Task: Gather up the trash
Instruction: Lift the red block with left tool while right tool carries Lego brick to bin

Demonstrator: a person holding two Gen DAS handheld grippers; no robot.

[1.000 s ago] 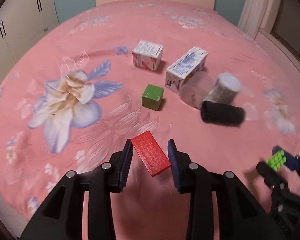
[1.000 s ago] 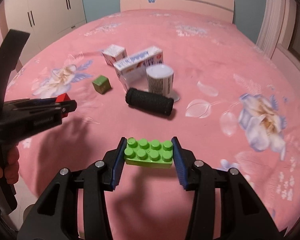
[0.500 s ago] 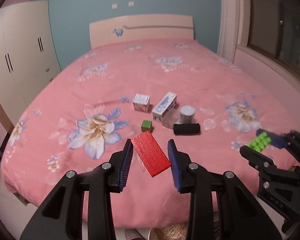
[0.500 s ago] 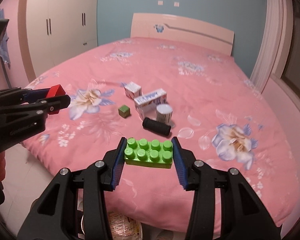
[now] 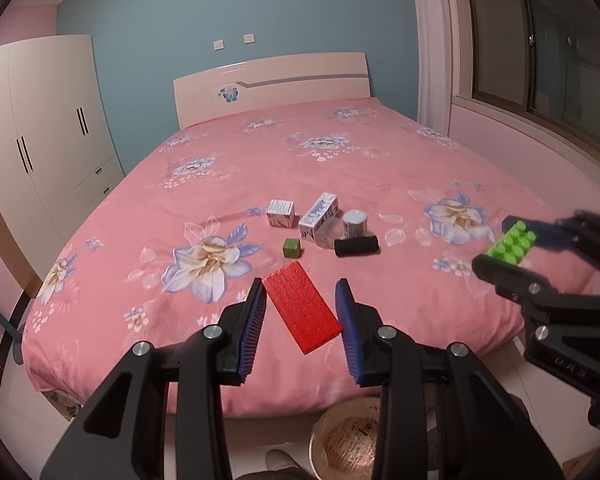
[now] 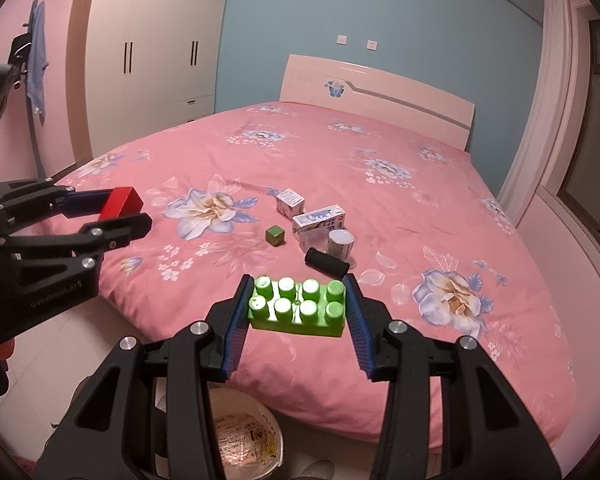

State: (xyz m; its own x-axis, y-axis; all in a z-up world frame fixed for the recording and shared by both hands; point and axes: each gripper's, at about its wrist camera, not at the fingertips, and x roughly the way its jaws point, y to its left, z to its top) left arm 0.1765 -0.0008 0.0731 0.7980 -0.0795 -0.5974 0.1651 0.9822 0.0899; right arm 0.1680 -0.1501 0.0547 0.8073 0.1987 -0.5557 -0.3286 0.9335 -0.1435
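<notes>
My left gripper [image 5: 301, 312] is shut on a flat red block [image 5: 300, 306], held off the foot of the bed; the same red block [image 6: 121, 202] shows at the left of the right wrist view. My right gripper [image 6: 297, 307] is shut on a green studded brick [image 6: 298, 306], also seen as a green brick [image 5: 510, 243] at the right of the left wrist view. On the pink bedspread lie a small white carton [image 5: 281, 213], a long milk carton [image 5: 318, 217], a green cube [image 5: 291, 248], a white can [image 5: 355, 223] and a black cylinder [image 5: 356, 246]. A lined waste bin [image 6: 244, 438] stands on the floor below both grippers.
The bed [image 5: 340, 152] with its pale headboard [image 5: 272, 84] fills the middle. A white wardrobe [image 5: 40, 136] stands at the left, a window [image 5: 540, 48] and curtain at the right. A shoe toe [image 5: 282, 460] shows beside the bin on the tiled floor.
Both grippers have pulled back and up from the bed with their blocks still gripped. The cartons, can and cube look smaller, and the bin has come into view below.
</notes>
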